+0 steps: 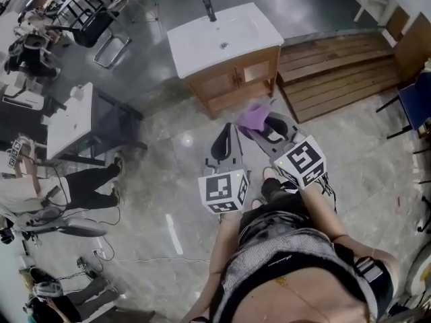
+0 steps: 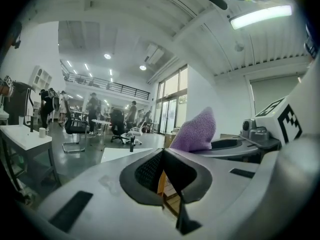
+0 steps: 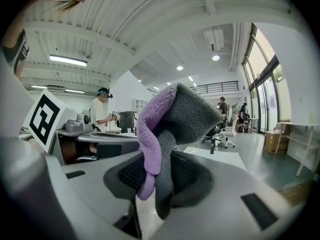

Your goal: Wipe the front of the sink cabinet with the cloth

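The sink cabinet stands ahead of me on the floor, with a white basin top (image 1: 222, 39) and a wooden front (image 1: 236, 79) with two doors. A purple and grey cloth (image 1: 254, 118) (image 3: 170, 119) is pinched in my right gripper (image 1: 261, 130) (image 3: 157, 179), which is held just short of the cabinet's lower front. The cloth (image 2: 197, 131) also shows in the left gripper view, standing up from the right gripper. My left gripper (image 1: 225, 143) (image 2: 165, 169) hangs beside it on the left, shut with nothing in it, and is pointed at the cabinet.
A wooden slatted platform (image 1: 337, 73) lies right of the cabinet. A white table (image 1: 71, 116) and a seated person's legs (image 1: 94, 180) are at the left. A blue chair (image 1: 414, 103) stands at the right edge. A black faucet (image 1: 210, 9) rises from the basin's back.
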Demonstrator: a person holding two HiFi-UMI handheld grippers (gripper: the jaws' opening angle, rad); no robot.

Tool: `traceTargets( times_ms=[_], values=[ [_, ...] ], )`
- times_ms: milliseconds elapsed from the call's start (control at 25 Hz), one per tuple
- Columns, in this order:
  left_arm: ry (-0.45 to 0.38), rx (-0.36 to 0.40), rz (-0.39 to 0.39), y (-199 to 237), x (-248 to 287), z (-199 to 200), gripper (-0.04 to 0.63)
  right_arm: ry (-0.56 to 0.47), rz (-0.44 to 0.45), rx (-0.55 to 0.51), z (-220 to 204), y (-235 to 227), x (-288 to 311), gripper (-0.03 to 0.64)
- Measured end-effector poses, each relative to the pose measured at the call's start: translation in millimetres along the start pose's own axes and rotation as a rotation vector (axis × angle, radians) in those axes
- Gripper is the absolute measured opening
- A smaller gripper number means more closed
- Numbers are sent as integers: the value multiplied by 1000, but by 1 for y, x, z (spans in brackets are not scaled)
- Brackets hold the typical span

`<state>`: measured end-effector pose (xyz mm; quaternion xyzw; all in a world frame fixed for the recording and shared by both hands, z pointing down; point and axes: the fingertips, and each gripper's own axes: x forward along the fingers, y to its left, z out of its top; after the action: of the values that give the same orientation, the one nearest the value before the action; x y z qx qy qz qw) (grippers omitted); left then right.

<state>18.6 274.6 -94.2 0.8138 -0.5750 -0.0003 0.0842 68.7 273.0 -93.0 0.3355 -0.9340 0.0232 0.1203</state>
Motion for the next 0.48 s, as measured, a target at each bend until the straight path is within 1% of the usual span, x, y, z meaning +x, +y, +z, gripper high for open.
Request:
traceTargets(
  times_ms=[240, 480],
  values=[
    [1, -1, 40, 5, 35, 7, 6, 0, 29, -5, 5, -39, 18, 167],
    [-10, -3, 85, 12, 64, 11, 6, -5, 74, -17, 9, -66, 36, 167]
  ],
)
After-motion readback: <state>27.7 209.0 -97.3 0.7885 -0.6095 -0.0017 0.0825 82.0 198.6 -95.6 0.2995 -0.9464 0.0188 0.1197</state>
